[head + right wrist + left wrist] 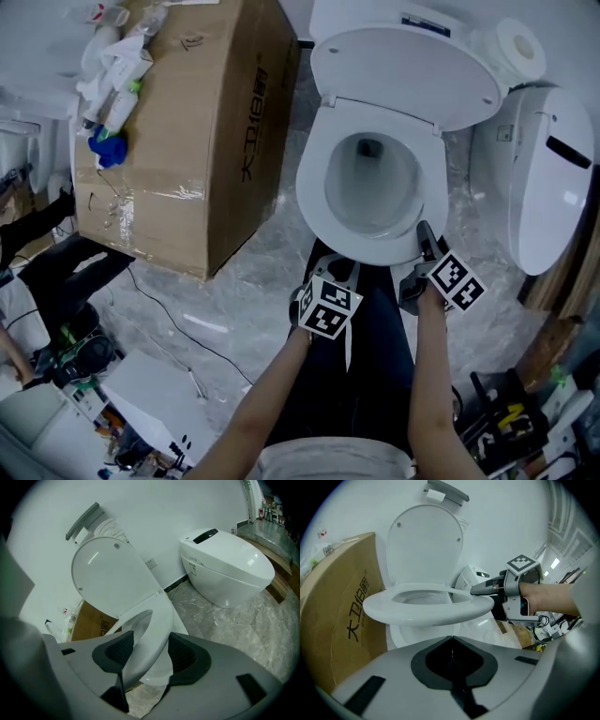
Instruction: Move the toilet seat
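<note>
The white toilet seat (312, 187) is tilted up off the bowl (401, 634), and the lid (403, 70) stands raised behind it. My right gripper (427, 239) is shut on the seat's front right rim. In the right gripper view the rim (154, 625) fills the gap between both dark pads (119, 651). The left gripper view shows that gripper (483, 592) clamped on the seat (426, 611) from the side. My left gripper (339, 270) is shut with nothing in it. It hangs just below and in front of the seat's front edge (451, 637).
A large cardboard box (187, 122) stands close on the toilet's left, with bottles on top. A second white toilet (548, 178) sits on the right. A toilet paper roll (516, 47) rests on the tank. Cables and tools (84, 356) litter the floor at lower left.
</note>
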